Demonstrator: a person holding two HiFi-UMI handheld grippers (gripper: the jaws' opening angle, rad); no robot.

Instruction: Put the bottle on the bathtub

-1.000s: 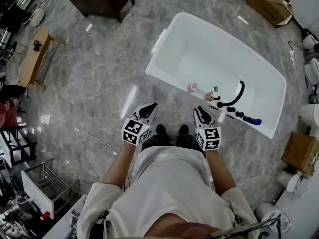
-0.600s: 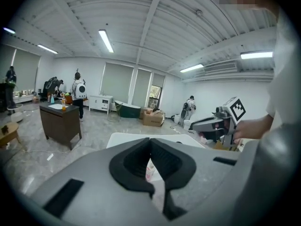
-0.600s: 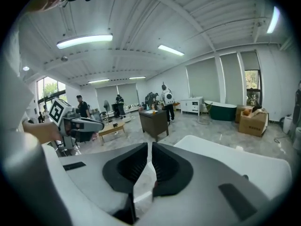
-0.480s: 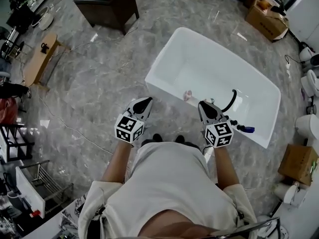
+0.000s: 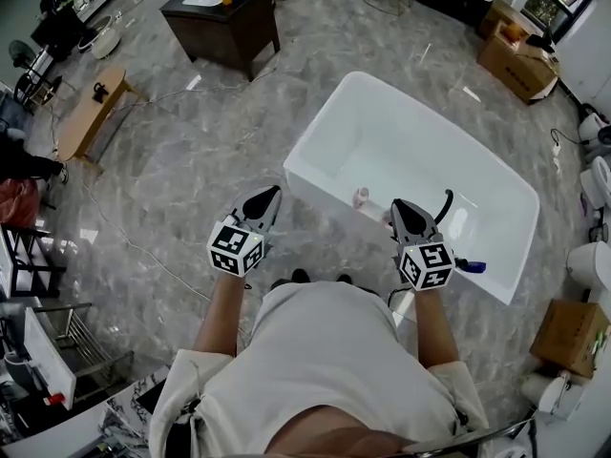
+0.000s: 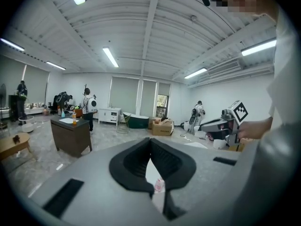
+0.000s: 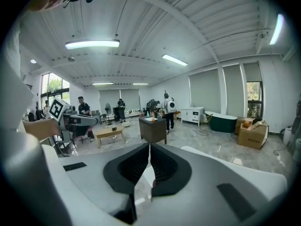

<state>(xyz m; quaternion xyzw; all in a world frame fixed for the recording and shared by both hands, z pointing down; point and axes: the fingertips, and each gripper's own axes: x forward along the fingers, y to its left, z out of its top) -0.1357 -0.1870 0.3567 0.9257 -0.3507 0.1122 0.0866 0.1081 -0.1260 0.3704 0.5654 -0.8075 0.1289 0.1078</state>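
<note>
From the head view, the pink bottle stands at the white bathtub's near rim, between the left gripper and right gripper. The left gripper view shows its jaws closed tip to tip, gripping nothing. The right gripper view shows the same.

A grey marbled floor carries everything. The white bathtub stands on it right of centre. A dark cabinet stands well apart at the far side, a low wooden table to the left, and cardboard boxes at the far right and near right.
</note>
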